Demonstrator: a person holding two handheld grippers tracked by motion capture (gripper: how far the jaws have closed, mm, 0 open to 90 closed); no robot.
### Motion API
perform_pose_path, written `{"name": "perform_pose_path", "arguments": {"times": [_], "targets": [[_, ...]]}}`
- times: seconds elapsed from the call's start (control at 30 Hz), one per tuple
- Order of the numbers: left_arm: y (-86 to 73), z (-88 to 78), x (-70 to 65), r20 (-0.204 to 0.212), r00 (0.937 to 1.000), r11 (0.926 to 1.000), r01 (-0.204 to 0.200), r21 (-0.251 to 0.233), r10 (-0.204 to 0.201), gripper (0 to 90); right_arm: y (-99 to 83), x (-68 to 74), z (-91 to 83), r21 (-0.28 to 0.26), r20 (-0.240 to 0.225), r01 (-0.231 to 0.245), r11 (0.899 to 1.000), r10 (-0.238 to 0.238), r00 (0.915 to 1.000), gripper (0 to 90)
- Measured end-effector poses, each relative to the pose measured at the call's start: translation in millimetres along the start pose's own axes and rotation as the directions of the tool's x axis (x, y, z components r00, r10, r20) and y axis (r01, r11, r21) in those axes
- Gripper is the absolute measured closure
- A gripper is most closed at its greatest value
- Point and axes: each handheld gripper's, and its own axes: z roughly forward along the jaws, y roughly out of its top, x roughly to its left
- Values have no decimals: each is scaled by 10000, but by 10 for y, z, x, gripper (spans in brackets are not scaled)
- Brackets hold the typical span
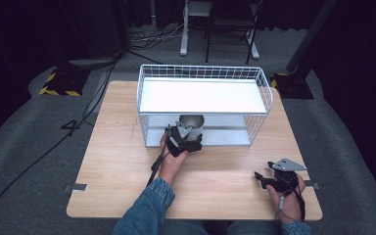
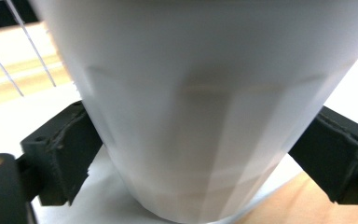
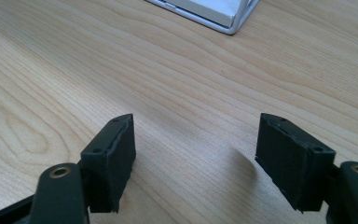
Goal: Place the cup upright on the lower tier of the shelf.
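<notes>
One pale grey cup [image 2: 205,116] stands on the lower shelf of a white wire rack [image 1: 203,73], at the near open side, roughly in the middle of the rack's width. In the high view the cup [image 1: 191,122] shows just under the edge of the rack's upper shelf. In the left gripper view it rises wide between the two black jaws, its base resting on the white shelf sheet.

The left hand-held gripper [image 1: 185,139] reaches in from the near side to the cup, with one jaw on each side of it. The left pad lies against the cup wall; on the right the wall meets the pad's inner edge, though whether it presses there I cannot tell. The jaws are spread about halfway. The left hand [image 1: 172,161] is stretched forward from a blue denim sleeve [image 1: 149,205], and a cable trails back along the forearm.

The right hand-held gripper [image 1: 260,177] lies low over the wooden worktop [image 1: 117,161] at the near right, well apart from the rack, its grey three-cornered plate on top. In the right gripper view its jaws stand wide apart with only bare wood grain between them, and a corner of the rack [image 3: 223,16] shows at the far edge. The right hand [image 1: 286,198] holds it from the near side.

There is one cup, one rack, and two grippers.
</notes>
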Motion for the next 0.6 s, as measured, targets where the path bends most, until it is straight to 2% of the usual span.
{"name": "perform_pose_path", "arguments": {"times": [0.03,0.07,0.13,0.17,0.2,0.23,0.27,0.3,0.33,0.4,0.47,0.5,0.6], "targets": [[4,-2,17,109,9993,9993,366,41,-366,42,0,0,0,0,2,1,10000,-1,10000,283],[4,-7,40,171,9985,9986,519,130,-522,24,0,0,0,1,2,1,10000,-1,10000,283],[1,-11,54,233,9980,9982,576,191,-581,12,0,0,0,-2,0,2,10000,-2,10000,283],[-1,-19,55,211,9985,9985,506,193,-510,0,0,0,0,1,1,0,10000,0,10000,284],[-5,-54,48,5,10000,9999,-11,157,10,0,0,0,0,0,-1,-1,10000,1,10000,283],[-5,-54,48,5,10000,9999,-11,157,10,0,0,0,0,0,-1,-1,10000,1,10000,283],[-5,-103,26,-239,9988,9990,-435,-65,433,1,0,-1,0,3,-10,-4,10000,4,10000,283],[-5,-103,26,-239,9988,9990,-435,-65,433,0,0,-1,0,3,-10,-4,10000,4,10000,283],[-6,-154,20,-384,9969,9973,-696,-234,687,1,0,0,0,-2,-9,5,10000,-5,10000,283],[-3,-203,23,-502,9966,9973,-662,-317,646,0,0,0,0,-4,-13,15,10000,-15,10000,283],[-1,-248,47,-255,9989,9982,-415,-428,405,0,0,2,0,-10,-22,12,10000,-12,10000,283],[-1,-248,47,-255,9989,9982,-415,-428,405,0,0,2,0,-12,-21,20,10000,-20,10000,283],[-3,-310,85,249,9996,9992,-146,-386,155,0,0,2,0,-15,-26,26,10000,-26,10000,284]]}}
